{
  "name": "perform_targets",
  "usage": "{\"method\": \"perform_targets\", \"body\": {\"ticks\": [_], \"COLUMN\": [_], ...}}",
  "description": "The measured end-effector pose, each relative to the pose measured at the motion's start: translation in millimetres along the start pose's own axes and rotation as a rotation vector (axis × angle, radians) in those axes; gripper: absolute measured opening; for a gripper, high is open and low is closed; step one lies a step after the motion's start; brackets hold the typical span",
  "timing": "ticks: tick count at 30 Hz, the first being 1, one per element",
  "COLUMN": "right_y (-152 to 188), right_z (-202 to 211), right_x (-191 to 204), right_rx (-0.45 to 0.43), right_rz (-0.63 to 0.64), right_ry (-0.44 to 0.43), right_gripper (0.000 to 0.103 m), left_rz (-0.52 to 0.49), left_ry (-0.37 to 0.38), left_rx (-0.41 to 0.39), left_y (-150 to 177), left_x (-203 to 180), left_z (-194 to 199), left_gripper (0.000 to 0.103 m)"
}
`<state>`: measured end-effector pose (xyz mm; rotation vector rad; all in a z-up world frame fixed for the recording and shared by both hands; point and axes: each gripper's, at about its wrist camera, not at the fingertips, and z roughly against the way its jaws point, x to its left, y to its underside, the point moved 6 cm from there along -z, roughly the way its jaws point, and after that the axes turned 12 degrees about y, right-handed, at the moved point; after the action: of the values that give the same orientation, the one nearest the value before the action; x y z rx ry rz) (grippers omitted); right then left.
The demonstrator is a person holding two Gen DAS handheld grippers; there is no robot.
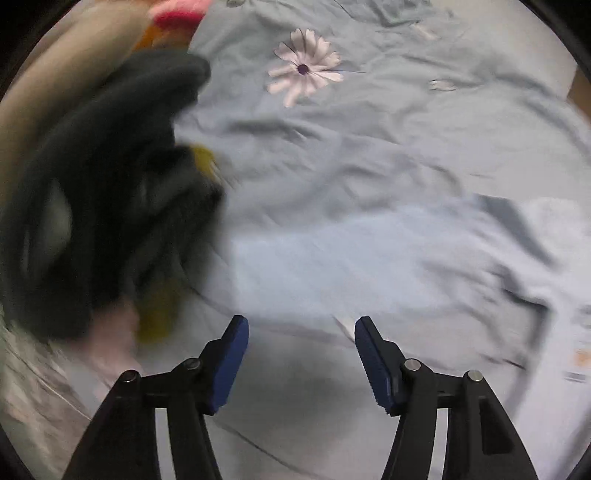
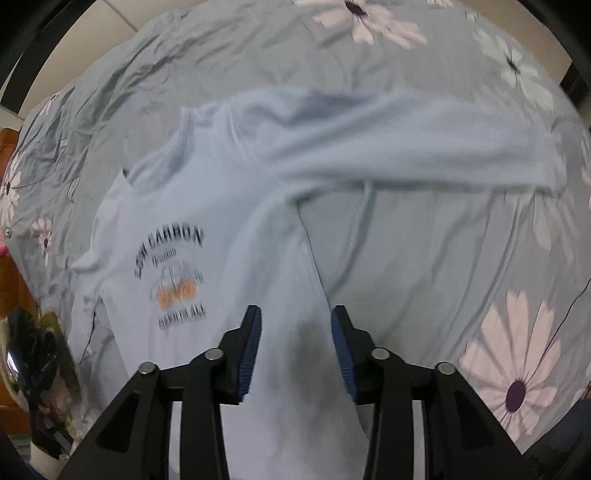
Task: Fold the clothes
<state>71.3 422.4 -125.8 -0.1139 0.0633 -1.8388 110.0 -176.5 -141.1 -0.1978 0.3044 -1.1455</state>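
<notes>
A pale blue long-sleeved shirt [image 2: 207, 192] lies spread on the bed, with a dark and orange print [image 2: 173, 266] on its chest facing up. One sleeve [image 2: 406, 136] stretches out to the right. My right gripper [image 2: 296, 311] hovers over the shirt's lower body with its jaws apart; cloth shows below the gap and casts a dark shadow, and the pads do not pinch it. In the left wrist view the same shirt [image 1: 332, 251] looks blurred. My left gripper [image 1: 301, 323] stands open above it with nothing between its fingers.
A grey-blue bedsheet [image 2: 443, 240] printed with pale pink daisies [image 1: 303, 66] covers the bed. A heap of dark clothes [image 1: 110, 184] with yellow bits lies at the left, and something pink [image 1: 177, 11] sits beyond it. Brown wooden furniture [image 2: 7, 147] borders the bed's left side.
</notes>
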Motion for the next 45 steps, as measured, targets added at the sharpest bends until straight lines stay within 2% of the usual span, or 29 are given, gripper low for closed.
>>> {"method": "perform_targets", "body": {"ticks": [2, 3, 4, 6, 9, 13, 17, 18, 19, 21, 24, 27, 31, 38, 39, 40, 42, 44, 45], "right_y": [24, 38, 50, 72, 101, 127, 141, 143, 145, 146, 144, 149, 157, 143, 140, 135, 118, 88, 70], "right_z": [-11, -18, -23, -34, -49, -64, -66, -65, -64, -61, -51, -39, -46, -44, -42, -36, -18, -2, 6], "right_x": [-11, -17, -23, -35, -50, -61, -58, -56, -55, -52, -54, -61, -77, -72, -74, -77, -84, -105, -120], "right_rx": [0.048, 0.075, 0.101, 0.152, 0.222, 0.286, 0.311, 0.318, 0.321, 0.314, 0.288, 0.268, 0.306, 0.287, 0.284, 0.272, 0.224, 0.129, 0.071], "right_rz": [0.006, 0.006, 0.002, -0.009, -0.026, -0.043, -0.036, -0.033, -0.025, 0.003, 0.009, 0.032, -0.014, -0.013, -0.019, -0.033, -0.078, -0.150, -0.204], "right_ry": [-0.013, -0.021, -0.028, -0.040, -0.066, -0.095, -0.174, -0.200, -0.212, -0.220, -0.230, -0.216, -0.209, -0.224, -0.226, -0.232, -0.255, -0.254, -0.245], "right_gripper": [0.042, 0.042, 0.042, 0.042, 0.042, 0.042, 0.040, 0.028, 0.014, 0.004, 0.002, 0.001, 0.001, 0.002, 0.003, 0.003, 0.003, 0.010, 0.019], "left_rz": [0.069, 0.077, 0.071, 0.056, 0.030, 0.051, 0.080, 0.087, 0.085, 0.082, 0.037, 0.022, 0.032, 0.104, 0.126, 0.148, 0.187, 0.223, 0.241], "left_ry": [0.249, 0.307, 0.390, 0.459, 0.511, 0.491, 0.490, 0.489, 0.475, 0.450, 0.424, 0.415, 0.381, 0.411, 0.419, 0.427, 0.430, 0.404, 0.390], "left_rx": [0.080, 0.115, 0.182, 0.266, 0.375, 0.478, 0.497, 0.501, 0.498, 0.492, 0.447, 0.412, 0.426, 0.406, 0.400, 0.392, 0.348, 0.268, 0.228], "left_y": [40, 55, 82, 119, 169, 209, 222, 225, 227, 229, 227, 226, 235, 218, 214, 210, 197, 173, 161], "left_x": [-33, -43, -62, -86, -119, -134, -139, -141, -141, -144, -155, -158, -152, -162, -161, -160, -157, -149, -145], "left_z": [0, -3, -9, -17, -28, -44, -41, -40, -39, -37, -24, -9, -10, -8, -4, -1, 8, 18, 23], "left_gripper": [0.064, 0.064, 0.064, 0.062, 0.062, 0.062, 0.058, 0.047, 0.027, 0.005, 0.004, 0.003, 0.003, 0.008, 0.015, 0.029, 0.047, 0.049, 0.050]}}
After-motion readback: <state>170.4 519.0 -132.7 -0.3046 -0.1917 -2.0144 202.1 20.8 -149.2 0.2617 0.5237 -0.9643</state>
